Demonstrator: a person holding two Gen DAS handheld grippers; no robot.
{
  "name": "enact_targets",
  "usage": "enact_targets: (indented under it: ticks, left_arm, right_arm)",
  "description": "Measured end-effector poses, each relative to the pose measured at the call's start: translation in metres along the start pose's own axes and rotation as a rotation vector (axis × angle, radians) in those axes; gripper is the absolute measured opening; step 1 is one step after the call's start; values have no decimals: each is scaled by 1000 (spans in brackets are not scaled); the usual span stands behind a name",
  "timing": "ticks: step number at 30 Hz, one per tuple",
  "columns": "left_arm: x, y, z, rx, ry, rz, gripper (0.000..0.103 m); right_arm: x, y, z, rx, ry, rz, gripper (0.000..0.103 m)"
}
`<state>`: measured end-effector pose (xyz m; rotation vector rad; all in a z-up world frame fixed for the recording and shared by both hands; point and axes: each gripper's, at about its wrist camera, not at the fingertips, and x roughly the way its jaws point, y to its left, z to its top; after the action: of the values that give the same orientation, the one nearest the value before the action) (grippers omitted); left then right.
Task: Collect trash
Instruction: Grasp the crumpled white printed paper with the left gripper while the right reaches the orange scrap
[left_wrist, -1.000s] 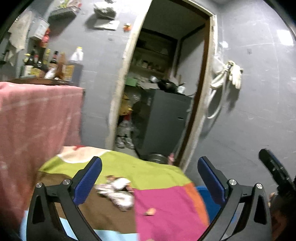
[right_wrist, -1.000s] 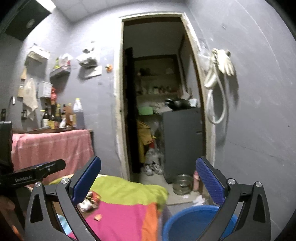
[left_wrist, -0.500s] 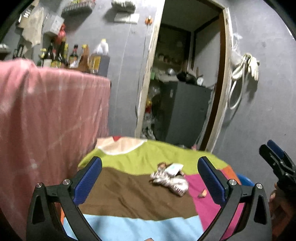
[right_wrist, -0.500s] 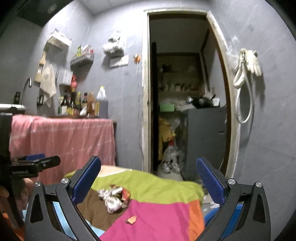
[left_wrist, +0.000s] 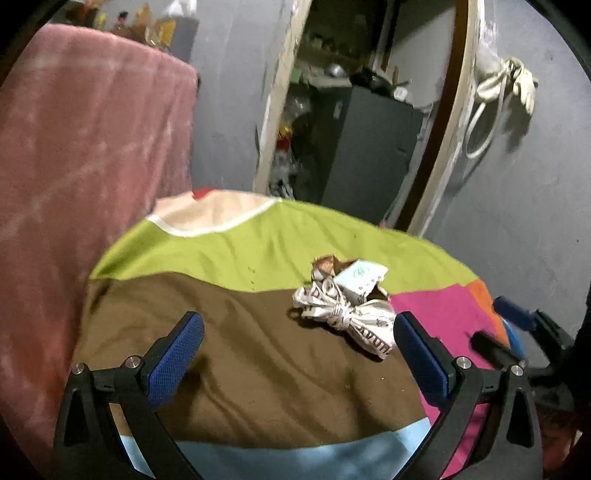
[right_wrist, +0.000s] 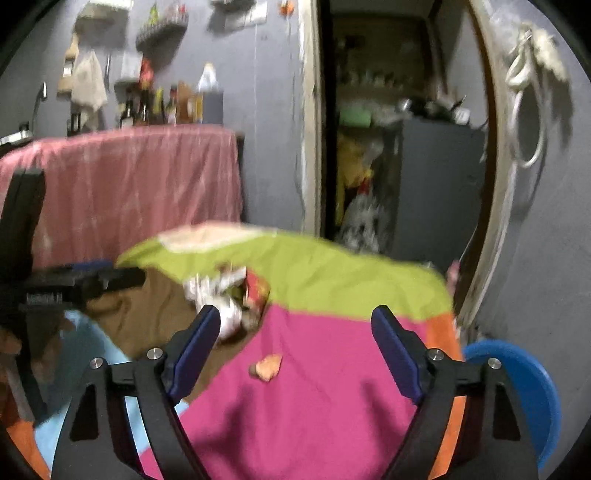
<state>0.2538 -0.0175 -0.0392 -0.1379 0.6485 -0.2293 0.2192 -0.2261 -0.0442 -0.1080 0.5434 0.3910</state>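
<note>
A crumpled pile of printed paper and wrappers (left_wrist: 347, 299) lies on the table's multicoloured cloth (left_wrist: 240, 354), where brown, green and pink patches meet. It also shows in the right wrist view (right_wrist: 225, 295). A small orange scrap (right_wrist: 269, 366) lies on the pink patch. My left gripper (left_wrist: 299, 354) is open and empty, above the brown patch, with the pile just ahead of its right finger. My right gripper (right_wrist: 295, 347) is open and empty above the pink patch, with the orange scrap between its fingers. The right gripper shows at the right edge of the left wrist view (left_wrist: 506, 332).
A blue bucket (right_wrist: 524, 384) stands beside the table at the right. A counter draped in pink cloth (right_wrist: 129, 184) with bottles stands at the left. An open doorway (right_wrist: 399, 147) with a grey cabinet lies behind. Gloves and hose (right_wrist: 532, 74) hang on the right wall.
Both grippers have tilted down and come closer over the table. The trash pile and orange scrap now sit larger and nearer to the fingers. Both stay open.
</note>
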Motion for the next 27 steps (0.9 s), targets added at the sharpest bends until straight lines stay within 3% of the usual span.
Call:
enact_targets:
  ticks: [4,8,14,18,27]
  left_arm:
    - [20,-4,-2,5,70,-32,95]
    - [34,-5,-2,-7,128,-71,82]
    - [46,-1,5,-76,168,-122,77]
    - [59,0,13,-150,202,-152,63]
    - [70,-3,20,-200,247,-160,32]
  right_arm:
    - [20,-3,-10,5,107,37,73]
    - [31,0,-16,0,164,77,62]
    - [43,4,-18,-44,199,86,42]
    - [45,7,-19,-59,203,99,26]
    - [38,5,-26,-42,166,114,23]
